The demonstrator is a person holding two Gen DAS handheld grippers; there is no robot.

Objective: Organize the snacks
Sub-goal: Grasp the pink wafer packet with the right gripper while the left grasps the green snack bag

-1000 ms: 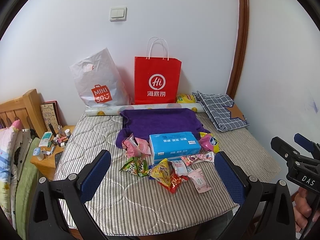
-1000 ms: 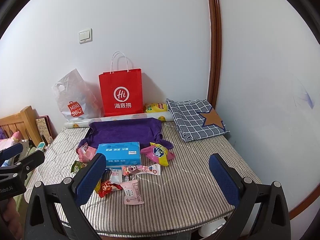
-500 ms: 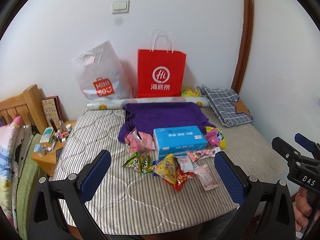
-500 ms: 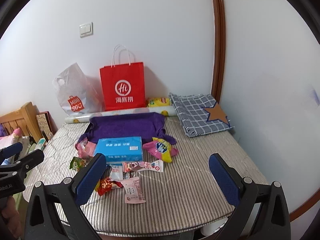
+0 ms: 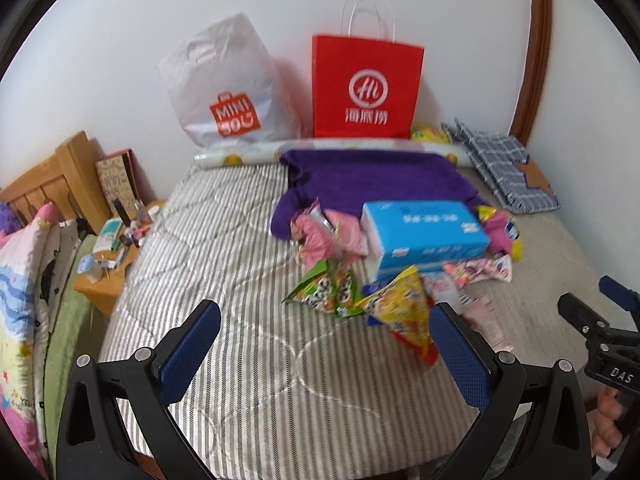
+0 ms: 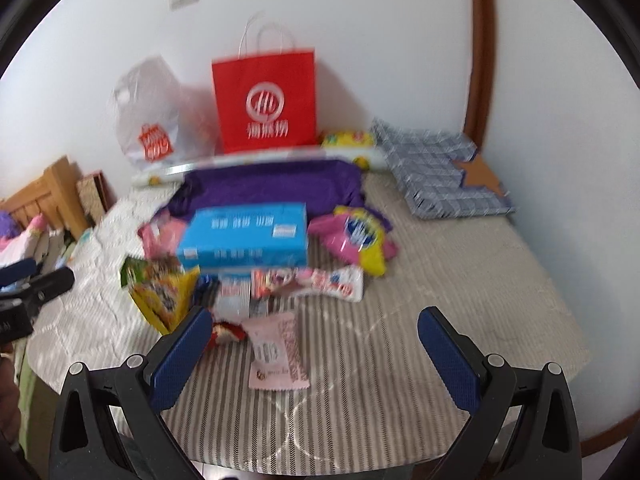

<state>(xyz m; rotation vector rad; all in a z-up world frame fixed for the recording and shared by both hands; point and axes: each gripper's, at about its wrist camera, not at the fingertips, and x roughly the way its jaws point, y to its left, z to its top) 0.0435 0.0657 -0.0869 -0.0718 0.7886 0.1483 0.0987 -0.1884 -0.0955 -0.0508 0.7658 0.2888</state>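
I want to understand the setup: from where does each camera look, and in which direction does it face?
Left wrist: sits on the left gripper, faces the wall across the striped mat; the right gripper and a hand show.
Right wrist: sits on the right gripper, same direction; the left gripper shows.
Both share the blue box and red bag.

- Soft, even daylight fills the room; shadows are faint.
- Fisheye bends the edges, corners black.
- Right view smears with motion blur; left is sharper.
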